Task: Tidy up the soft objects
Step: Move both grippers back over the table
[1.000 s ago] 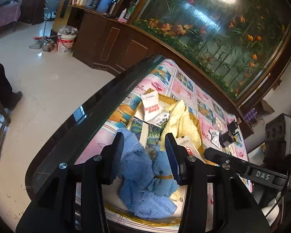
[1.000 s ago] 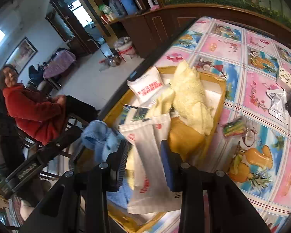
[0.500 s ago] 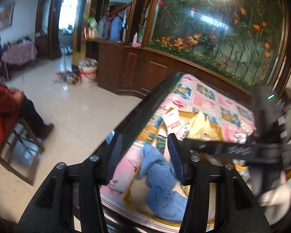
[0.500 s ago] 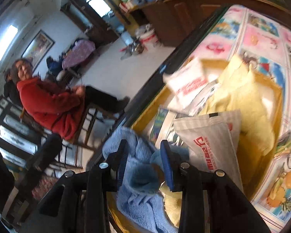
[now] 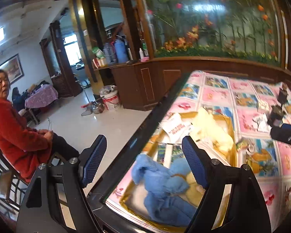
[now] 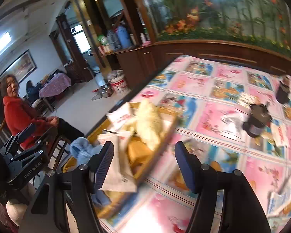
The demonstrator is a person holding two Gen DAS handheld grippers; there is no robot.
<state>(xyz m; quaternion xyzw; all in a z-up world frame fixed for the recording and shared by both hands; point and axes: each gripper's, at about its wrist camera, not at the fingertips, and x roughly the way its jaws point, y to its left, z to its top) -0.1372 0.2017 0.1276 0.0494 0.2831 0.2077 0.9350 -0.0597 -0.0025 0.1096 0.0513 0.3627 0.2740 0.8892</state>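
Both sets of tongs, left gripper point(image 5: 143, 159) and right gripper point(image 6: 144, 164), have just been opening and are standing apart, empty. The blue towel point(image 5: 164, 186) is lying limp in the tray point(image 5: 229, 124) at the table's near edge; being soft and light, it is best pinched at a bunched fold.

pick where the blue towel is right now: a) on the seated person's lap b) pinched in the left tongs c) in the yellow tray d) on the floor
C: the blue towel lies loose in the yellow tray on the table, and the left tongs stand open above it, the pads clear of the cloth.
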